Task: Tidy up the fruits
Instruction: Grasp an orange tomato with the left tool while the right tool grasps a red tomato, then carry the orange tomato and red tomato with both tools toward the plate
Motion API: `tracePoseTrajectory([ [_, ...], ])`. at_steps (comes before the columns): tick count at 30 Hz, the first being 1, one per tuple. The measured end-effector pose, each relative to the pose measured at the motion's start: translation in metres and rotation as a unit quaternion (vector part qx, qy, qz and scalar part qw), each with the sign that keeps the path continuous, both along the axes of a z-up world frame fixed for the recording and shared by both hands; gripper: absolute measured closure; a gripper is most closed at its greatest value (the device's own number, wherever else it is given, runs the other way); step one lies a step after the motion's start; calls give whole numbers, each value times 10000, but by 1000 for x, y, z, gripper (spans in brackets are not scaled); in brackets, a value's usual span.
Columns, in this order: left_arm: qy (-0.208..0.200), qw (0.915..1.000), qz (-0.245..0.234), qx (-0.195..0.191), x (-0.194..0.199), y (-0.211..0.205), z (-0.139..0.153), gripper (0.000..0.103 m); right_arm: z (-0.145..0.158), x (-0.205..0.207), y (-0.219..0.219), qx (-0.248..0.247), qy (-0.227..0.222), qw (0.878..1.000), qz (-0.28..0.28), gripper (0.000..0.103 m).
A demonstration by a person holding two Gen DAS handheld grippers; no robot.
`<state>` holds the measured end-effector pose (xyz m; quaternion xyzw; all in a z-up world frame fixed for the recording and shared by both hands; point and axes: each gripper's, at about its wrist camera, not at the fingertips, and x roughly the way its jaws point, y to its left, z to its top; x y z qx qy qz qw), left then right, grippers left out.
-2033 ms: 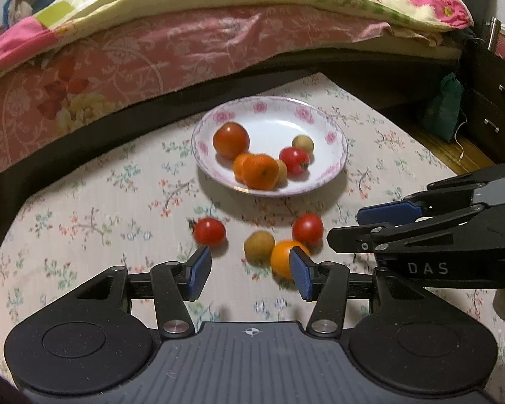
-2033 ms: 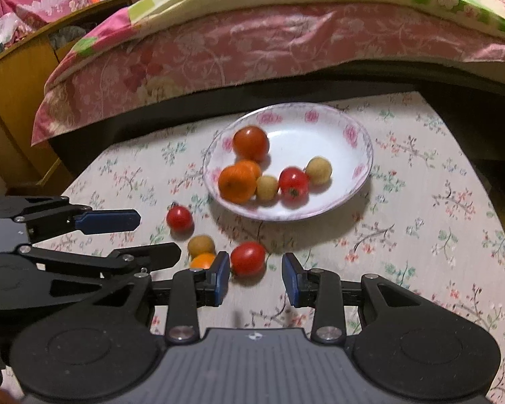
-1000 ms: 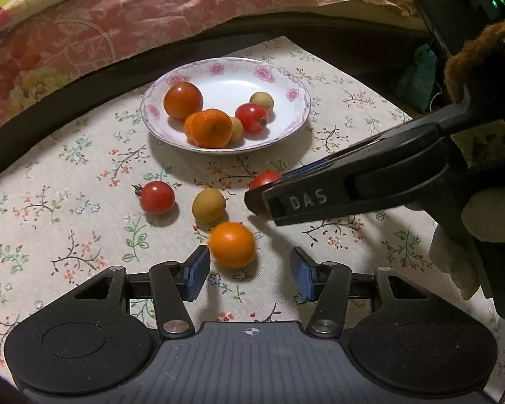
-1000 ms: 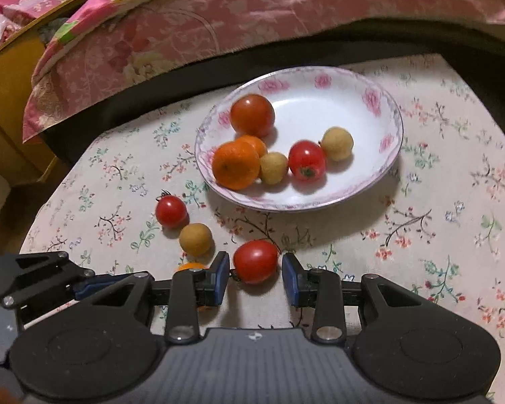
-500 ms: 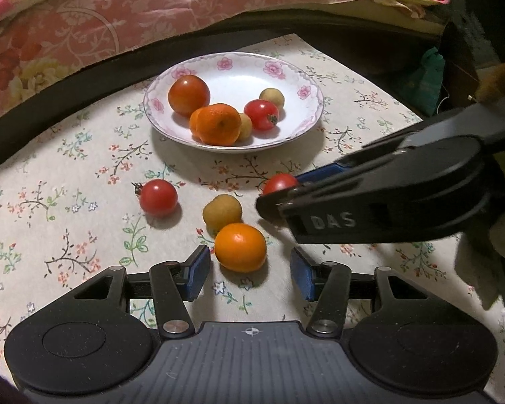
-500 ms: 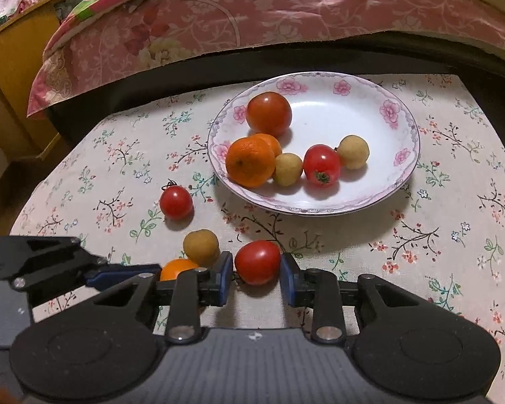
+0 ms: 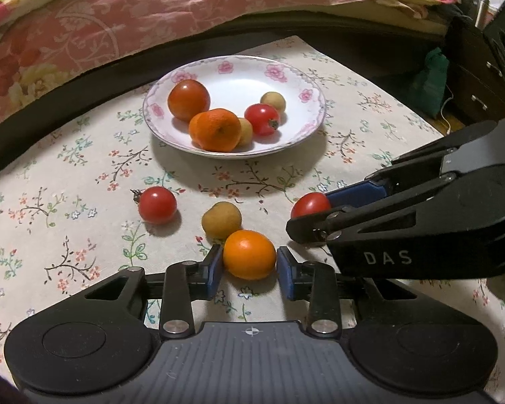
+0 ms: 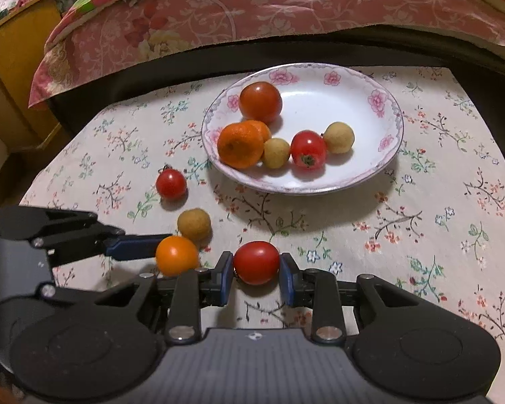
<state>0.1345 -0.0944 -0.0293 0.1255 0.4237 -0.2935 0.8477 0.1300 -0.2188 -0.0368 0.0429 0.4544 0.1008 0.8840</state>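
Note:
A floral white plate (image 7: 235, 80) (image 8: 336, 101) at the back of the table holds a large tomato, mandarins, two longans and a small tomato. In front of it lie a loose red tomato (image 7: 157, 204) (image 8: 171, 184) and a longan (image 7: 221, 219) (image 8: 194, 224). My left gripper (image 7: 249, 266) is closing, and its blue pads touch both sides of a small orange fruit (image 7: 249, 254) (image 8: 176, 256) on the cloth. My right gripper (image 8: 256, 271) is shut on a red tomato (image 8: 256, 262) (image 7: 311, 204) just to the right, also resting on the cloth.
The flowered tablecloth (image 8: 437, 235) covers the table. Behind it runs a bed with a pink floral cover (image 7: 151, 10). A wooden cabinet (image 8: 3, 67) stands at the left. A green bag (image 7: 427, 80) and dark drawers (image 7: 471, 77) are at the right.
The left jaws have closed in from wide apart onto the orange fruit. The right jaws have narrowed onto the red tomato. Both hands have stayed nearly in place.

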Motion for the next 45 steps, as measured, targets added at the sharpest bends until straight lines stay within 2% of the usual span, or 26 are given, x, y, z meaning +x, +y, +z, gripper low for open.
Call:
tracePoseTrajectory([
  [15, 108, 9999, -18, 116, -25, 24, 4, 60, 4, -32, 5, -181, 88, 9992, 345, 73],
  [22, 35, 9998, -116, 174, -22, 22, 4, 58, -1, -34, 12, -307, 81, 9981, 525, 73],
  [27, -91, 9994, -205, 260, -21, 17, 4, 51, -1, -34, 11, -269, 74, 9981, 541, 71],
  [29, -55, 9995, -194, 245, -19, 16, 3, 45, -1, -34, 11, -288, 59, 9980, 562, 71],
  [34, -41, 9995, -222, 235, -18, 14, 2, 45, -1, -30, 7, -264, 22, 9984, 505, 64],
  [37, -38, 9995, -244, 208, -18, 13, 2, 45, -1, -28, 7, -251, 3, 9983, 518, 63],
  [40, -29, 9995, -255, 195, -18, 13, 2, 48, -2, -26, 9, -252, -30, 9982, 547, 63],
  [43, -12, 9996, -236, 175, -16, 13, 2, 56, -3, -24, 10, -235, -72, 9982, 546, 63],
  [45, 12, 9996, -222, 157, -15, 14, 2, 57, -3, -23, 11, -247, -65, 9981, 559, 63],
])
